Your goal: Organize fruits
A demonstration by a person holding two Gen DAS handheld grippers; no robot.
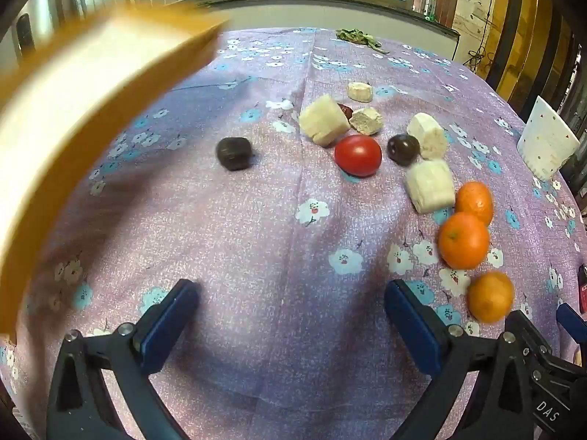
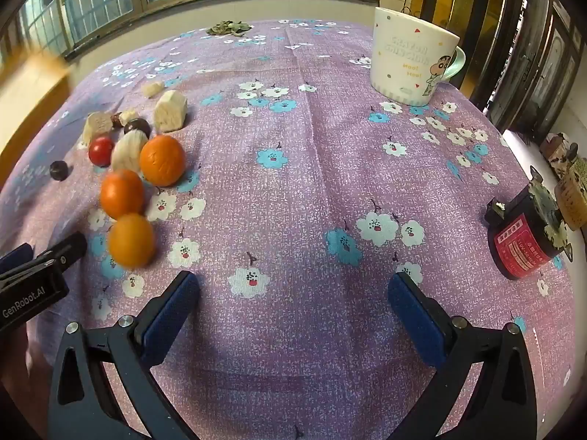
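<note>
Reading labels first: "GenRobot.AI" on the black body of the left claw [image 2: 79, 247] as it pokes into the right wrist view, "DAS" on a black part at the lower right of the left wrist view. White mug [image 2: 409, 57] carries a cartoon figure and "Hoo! Hoo!"; the pale lettering above that is too faint to read. Mug stands upright at the far right of the worktop [image 2: 312, 190]; its inside is not visible. Black cylinder with a red label [image 2: 522, 240] lies at the right edge, print too small to read.

Left claw [image 1: 291, 302] spread wide, nothing between the blue pads, over bare purple floral cloth. Right claw [image 2: 293, 293] likewise spread and empty.

Fruit sits loose on the cloth, none in a container: three oranges [image 1: 464, 240] in a line near the right pad of the left claw, a red tomato [image 1: 357, 156] beyond them, two dark round fruits [image 1: 234, 153] either side of it, pale peeled chunks [image 1: 323, 124] clustered around. Blurred tan and cream box-like thing [image 1: 73, 117] fills the left of the left wrist view; contents cannot be told. Green leafy scraps [image 1: 357, 36] at the far edge.
</note>
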